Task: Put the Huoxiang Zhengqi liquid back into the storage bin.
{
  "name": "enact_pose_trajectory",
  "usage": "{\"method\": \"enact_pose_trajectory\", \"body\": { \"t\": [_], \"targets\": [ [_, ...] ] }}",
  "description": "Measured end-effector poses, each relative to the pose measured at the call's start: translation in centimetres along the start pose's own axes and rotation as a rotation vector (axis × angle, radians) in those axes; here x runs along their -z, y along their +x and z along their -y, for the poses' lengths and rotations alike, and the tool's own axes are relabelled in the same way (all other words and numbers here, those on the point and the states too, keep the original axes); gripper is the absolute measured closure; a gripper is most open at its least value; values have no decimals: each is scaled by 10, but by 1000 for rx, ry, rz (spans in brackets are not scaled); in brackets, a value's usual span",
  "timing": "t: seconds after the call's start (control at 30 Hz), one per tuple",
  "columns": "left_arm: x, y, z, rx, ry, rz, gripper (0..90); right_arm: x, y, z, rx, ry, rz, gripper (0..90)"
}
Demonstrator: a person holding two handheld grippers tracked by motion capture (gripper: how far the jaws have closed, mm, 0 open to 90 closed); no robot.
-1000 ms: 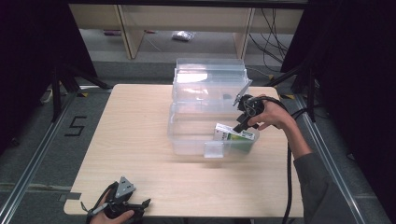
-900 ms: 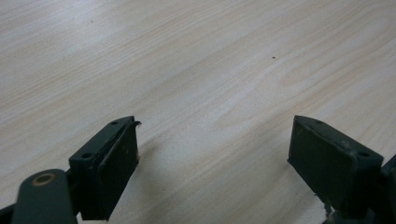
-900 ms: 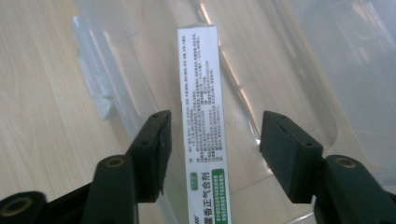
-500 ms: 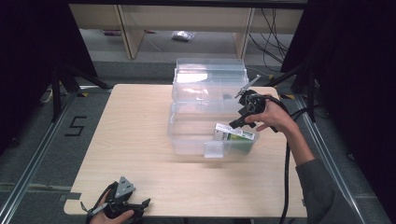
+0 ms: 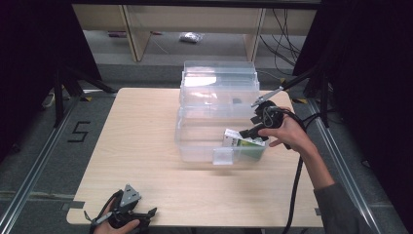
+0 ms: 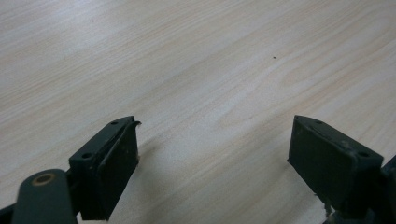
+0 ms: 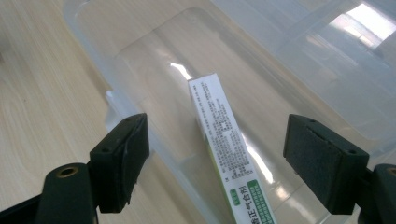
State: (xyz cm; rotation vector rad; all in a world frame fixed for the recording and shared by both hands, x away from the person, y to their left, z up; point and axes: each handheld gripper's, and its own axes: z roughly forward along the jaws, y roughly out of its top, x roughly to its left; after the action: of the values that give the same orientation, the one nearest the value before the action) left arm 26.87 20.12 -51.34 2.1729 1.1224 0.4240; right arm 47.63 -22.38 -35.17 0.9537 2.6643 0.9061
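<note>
High view first: pale wooden bench (image 5: 146,146), with a clear plastic bin (image 5: 195,141) standing at its middle and a second clear container (image 5: 219,87) touching it on the far side. Inside the near bin, toward its right end, a slim white-and-green carton (image 5: 246,141), lying down and slightly tilted. Just above that end of the bin, right tongs (image 5: 254,126) held by the right hand (image 5: 287,134), released and gripping nothing. Far off at the near-left corner of the bench, left tongs (image 5: 141,217) resting low, also released and empty, well apart from the bin.

Right gripper view: carton (image 7: 224,154) directly below and between the spread jaws of the right tongs (image 7: 217,163), touched by neither. Long axis running almost along the line of sight, away from the camera and leaning a little left, so crossways to the closing direction of the jaws. Clearly the nearer hand for any grasp, judged from this; a straight drop would likely bracket the narrow sides.

Carton itself: long, thin, rectangular; white face crowded with small dark print, green band with pale characters at the near end. Print too small to read.

Left gripper view: bare wood grain between the parted jaws of the left tongs (image 6: 212,172).
</note>
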Motion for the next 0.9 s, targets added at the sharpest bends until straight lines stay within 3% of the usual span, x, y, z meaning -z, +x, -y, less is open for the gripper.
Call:
{"method": "enact_pose_trajectory", "body": {
  "t": [0.07,0.17,0.2,0.3,0.5,0.57,0.73,0.77,0.87,0.9],
  "targets": [
    [0,0,0,-6,2,-1,154,2,5,3,-37,5,5,230],
    [0,0,0,-3,2,-1,154,5,9,9,-17,-25,4,226],
    [0,0,0,-4,2,-1,153,6,14,10,-51,-30,-8,222],
    [0,0,0,-2,0,0,154,7,18,15,-21,-54,-13,212],
    [0,0,0,-1,-4,-3,154,4,27,26,-65,-128,-10,198],
    [0,0,0,-4,-1,-1,154,5,30,30,-70,-121,-26,190],
    [-1,0,0,1,-4,-4,154,0,39,38,-69,-131,-9,182],
    [0,0,0,-2,-4,-6,154,2,41,40,-78,-111,-17,182],
    [1,0,-1,-12,5,2,154,-2,43,44,-42,-146,-11,184],
    [1,0,-1,-13,3,2,154,1,45,45,-67,-119,-8,184]
  ]
}}
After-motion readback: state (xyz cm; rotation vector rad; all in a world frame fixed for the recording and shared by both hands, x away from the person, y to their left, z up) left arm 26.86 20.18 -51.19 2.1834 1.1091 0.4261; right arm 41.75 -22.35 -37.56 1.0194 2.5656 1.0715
